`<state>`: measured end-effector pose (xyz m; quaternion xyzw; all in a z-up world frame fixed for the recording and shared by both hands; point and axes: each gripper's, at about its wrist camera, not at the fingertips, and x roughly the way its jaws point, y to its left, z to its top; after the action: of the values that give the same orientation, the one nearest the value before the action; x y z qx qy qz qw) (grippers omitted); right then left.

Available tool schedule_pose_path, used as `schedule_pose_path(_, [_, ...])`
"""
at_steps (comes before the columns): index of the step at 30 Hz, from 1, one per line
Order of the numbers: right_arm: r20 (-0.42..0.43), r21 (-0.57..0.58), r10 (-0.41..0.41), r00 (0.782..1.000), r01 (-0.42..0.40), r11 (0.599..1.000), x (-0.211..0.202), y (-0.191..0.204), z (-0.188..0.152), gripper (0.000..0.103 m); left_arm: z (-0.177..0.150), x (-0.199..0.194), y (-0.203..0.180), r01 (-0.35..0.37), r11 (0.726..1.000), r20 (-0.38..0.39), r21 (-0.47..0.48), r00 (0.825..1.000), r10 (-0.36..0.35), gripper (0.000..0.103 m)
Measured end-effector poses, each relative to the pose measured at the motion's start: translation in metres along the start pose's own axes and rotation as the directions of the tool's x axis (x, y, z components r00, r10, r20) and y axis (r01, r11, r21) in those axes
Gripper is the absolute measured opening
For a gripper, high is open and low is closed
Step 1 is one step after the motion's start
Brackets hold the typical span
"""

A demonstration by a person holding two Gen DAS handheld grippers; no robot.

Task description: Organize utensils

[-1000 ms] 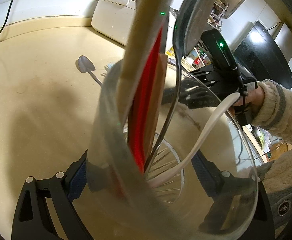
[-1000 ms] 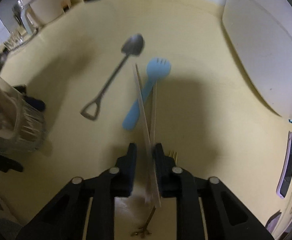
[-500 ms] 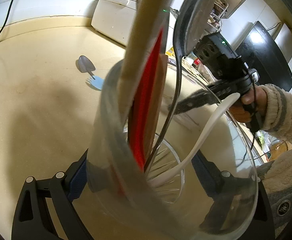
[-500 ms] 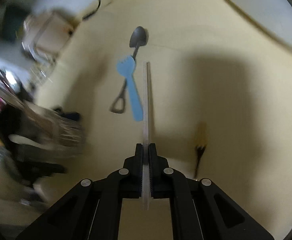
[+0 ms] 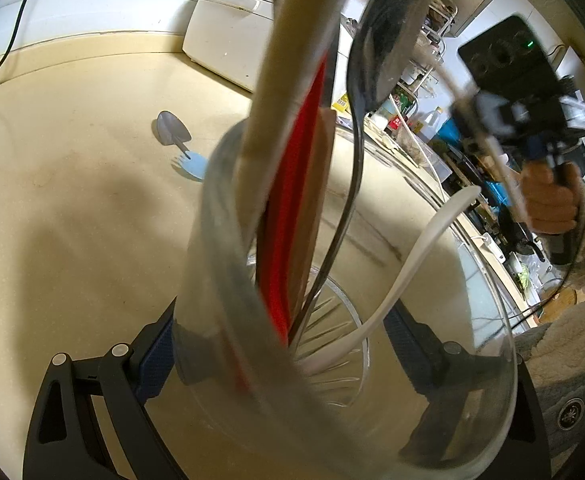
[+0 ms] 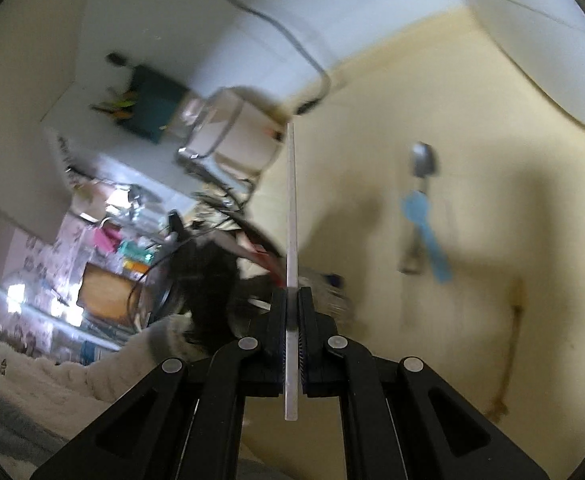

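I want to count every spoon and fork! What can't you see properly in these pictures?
- Left wrist view: the blue fork is mostly hidden behind the glass jar.
- Right wrist view: motion blur smears the jar and the brown-handled utensil.
- Left wrist view: the wooden handle is cut off by the top edge.

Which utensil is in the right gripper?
The thin pale stick, clamped upright in the right gripper; the blue fork and metal spoon lie on the counter.
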<state>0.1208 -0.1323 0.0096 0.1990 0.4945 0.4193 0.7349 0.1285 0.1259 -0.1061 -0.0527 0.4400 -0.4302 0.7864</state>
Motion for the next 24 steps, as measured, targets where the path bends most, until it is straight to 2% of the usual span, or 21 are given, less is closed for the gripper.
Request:
schedule_pose_path(2, [-0.008,-0.024,-0.032,0.999,0.031,0.999,0.005,0.006,0.003,0.005,0.000,0.000,0.000,0.001,1.000,0.000,-0.001,1.000,-0.001,0.095])
schedule_pose_path(5, [0.020,0.022,-0.077,0.997,0.077,0.997,-0.001,-0.008,0.006,0.005,0.000,0.000,-0.001,-0.001,1.000,0.000,0.000,1.000,0.001,0.095])
schedule_pose_path(7, [0.008,0.017,-0.184,0.983,0.184,0.983,-0.004,-0.018,0.006,0.005,0.000,0.001,-0.002,-0.002,1.000,-0.001,0.002,1.000,0.002,0.095])
schedule_pose_path(8, [-0.030,-0.016,-0.294,0.955,0.294,0.956,0.001,-0.024,0.004,0.005,0.000,0.001,-0.002,0.000,1.000,0.000,0.000,1.000,0.000,0.095])
schedule_pose_path(9, [-0.057,-0.044,-0.364,0.929,0.362,0.931,0.007,-0.028,0.003,0.005,0.000,0.001,-0.002,0.002,1.000,0.001,-0.002,1.000,-0.002,0.095])
schedule_pose_path(10, [-0.099,-0.093,-0.455,0.885,0.448,0.889,0.017,-0.034,-0.002,0.005,0.000,0.001,-0.001,0.004,1.000,0.001,-0.003,1.000,-0.004,0.095])
schedule_pose_path(12, [-0.143,-0.144,-0.546,0.826,0.528,0.837,0.031,-0.043,-0.008,0.005,0.000,0.001,-0.001,0.004,1.000,0.001,-0.003,1.000,-0.004,0.095])
schedule_pose_path(13, [-0.165,-0.161,-0.569,0.805,0.548,0.821,0.041,-0.049,-0.012,0.005,-0.001,0.001,-0.001,0.002,1.000,0.001,-0.002,1.000,-0.002,0.095])
schedule_pose_path(18, [-0.198,-0.169,-0.596,0.778,0.572,0.803,0.060,-0.056,-0.019,0.006,0.000,0.001,-0.001,0.000,1.000,0.001,-0.001,1.000,0.000,0.095])
schedule_pose_path(20, [-0.210,-0.133,-0.558,0.803,0.541,0.830,0.058,-0.057,-0.018,0.014,0.000,0.001,-0.001,0.001,1.000,0.001,-0.001,1.000,-0.001,0.095])
schedule_pose_path(21, [-0.209,-0.134,-0.555,0.806,0.538,0.832,0.056,-0.055,-0.018,0.023,-0.001,0.001,-0.001,0.001,1.000,0.001,-0.001,1.000,-0.001,0.095])
schedule_pose_path(22, [-0.206,-0.145,-0.562,0.801,0.543,0.827,0.055,-0.054,-0.019,0.027,-0.001,0.000,-0.001,0.000,1.000,0.001,-0.002,1.000,0.000,0.095])
schedule_pose_path(24, [-0.212,-0.172,-0.579,0.787,0.553,0.815,0.057,-0.052,-0.022,0.028,-0.001,0.000,-0.002,0.001,1.000,0.002,-0.004,1.000,-0.001,0.095])
